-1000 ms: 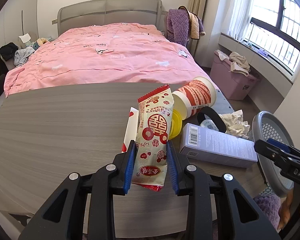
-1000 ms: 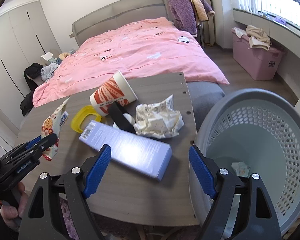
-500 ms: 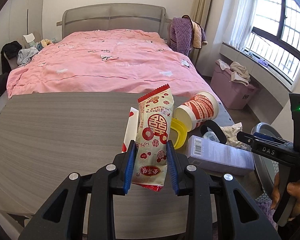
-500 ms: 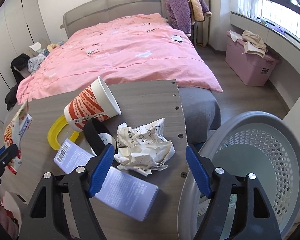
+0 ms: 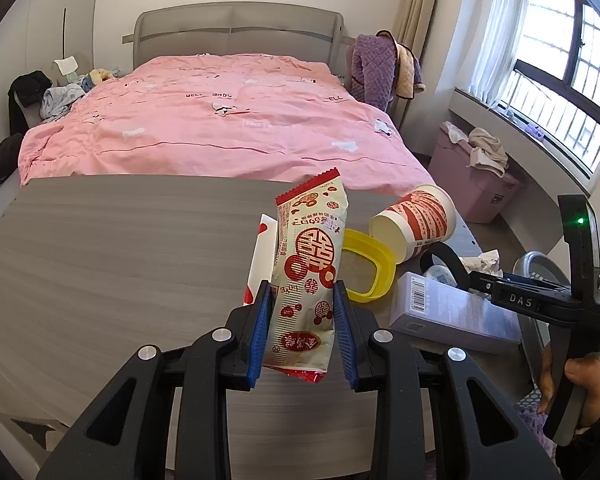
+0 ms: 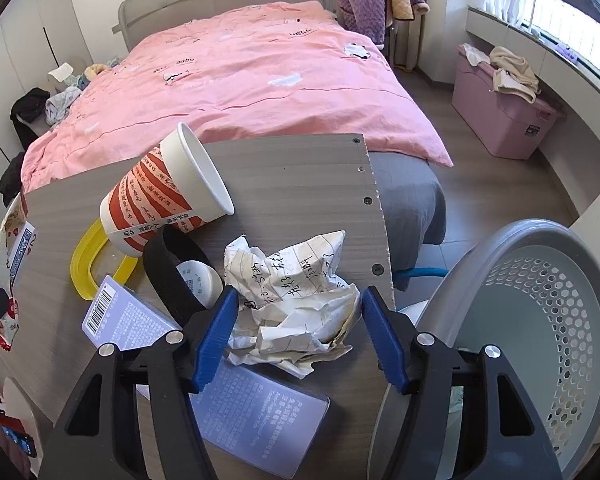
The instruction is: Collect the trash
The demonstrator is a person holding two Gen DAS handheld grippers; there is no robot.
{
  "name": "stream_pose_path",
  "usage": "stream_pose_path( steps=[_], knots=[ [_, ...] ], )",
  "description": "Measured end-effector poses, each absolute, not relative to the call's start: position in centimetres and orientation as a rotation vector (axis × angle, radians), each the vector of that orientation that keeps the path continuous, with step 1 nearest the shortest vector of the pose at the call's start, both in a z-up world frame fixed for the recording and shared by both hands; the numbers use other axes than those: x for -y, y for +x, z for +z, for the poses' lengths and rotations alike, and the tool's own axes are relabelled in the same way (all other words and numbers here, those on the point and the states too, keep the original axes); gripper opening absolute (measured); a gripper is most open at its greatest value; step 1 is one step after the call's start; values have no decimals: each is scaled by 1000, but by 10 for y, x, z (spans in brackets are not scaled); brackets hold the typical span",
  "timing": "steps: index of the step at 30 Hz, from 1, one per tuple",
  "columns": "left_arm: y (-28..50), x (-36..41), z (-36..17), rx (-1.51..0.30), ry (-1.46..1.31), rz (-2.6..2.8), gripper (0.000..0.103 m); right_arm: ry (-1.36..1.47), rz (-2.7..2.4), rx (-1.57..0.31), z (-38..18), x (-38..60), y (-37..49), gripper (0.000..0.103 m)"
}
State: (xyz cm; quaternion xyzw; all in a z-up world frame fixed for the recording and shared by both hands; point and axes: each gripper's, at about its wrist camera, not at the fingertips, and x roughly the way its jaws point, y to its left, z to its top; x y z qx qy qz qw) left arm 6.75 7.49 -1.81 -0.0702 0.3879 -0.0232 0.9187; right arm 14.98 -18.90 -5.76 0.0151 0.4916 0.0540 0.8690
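Left claw (image 5: 300, 328): clenched on a red-and-cream snack wrapper (image 5: 310, 280), both blue pads pressed against its lower half. I see the wrapper standing upright between them, held clear above the grey wood-grain bench (image 5: 120, 260). A second white-and-red packet sits tucked just behind it; I cannot tell whether it is gripped too.

Right claw (image 6: 296, 328): jaws closing, straddling a crumpled sheet of lined paper (image 6: 296, 292) that lies on the bench near its right edge. The left pad looks to be at the paper's edge, the right pad just beside it; I can't confirm firm pressure yet. From the left wrist view I see this claw side-on, a hand (image 5: 576, 384) wrapped around its handle.

Other trash on the bench:
- Red-striped paper cup (image 6: 164, 196), tipped on its side, mouth toward the bed.
- Yellow plastic ring (image 6: 84, 264), flat, partly under the cup.
- Black band (image 6: 172, 276) curving around a small white round lid (image 6: 198, 280), between the cup and the paper.
- Pale lilac box (image 6: 136, 320) with a barcode, lying flat, partly under the right claw.

Grey perforated basket (image 6: 540, 320) stands beside the bench's right edge, lower than the top. Pink-covered bed (image 6: 240, 68) beyond the bench.
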Motion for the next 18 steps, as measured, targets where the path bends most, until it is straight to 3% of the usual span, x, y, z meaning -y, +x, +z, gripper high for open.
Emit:
stream_pose_path(
  steps=[8, 18],
  knots=[
    [61, -72, -15, -776, -121, -51, 30, 30, 122, -1012, -56, 185, 146, 49],
    [57, -62, -21, -783, -82, -60, 30, 63, 125, -992, -50, 194, 142, 48]
  ],
)
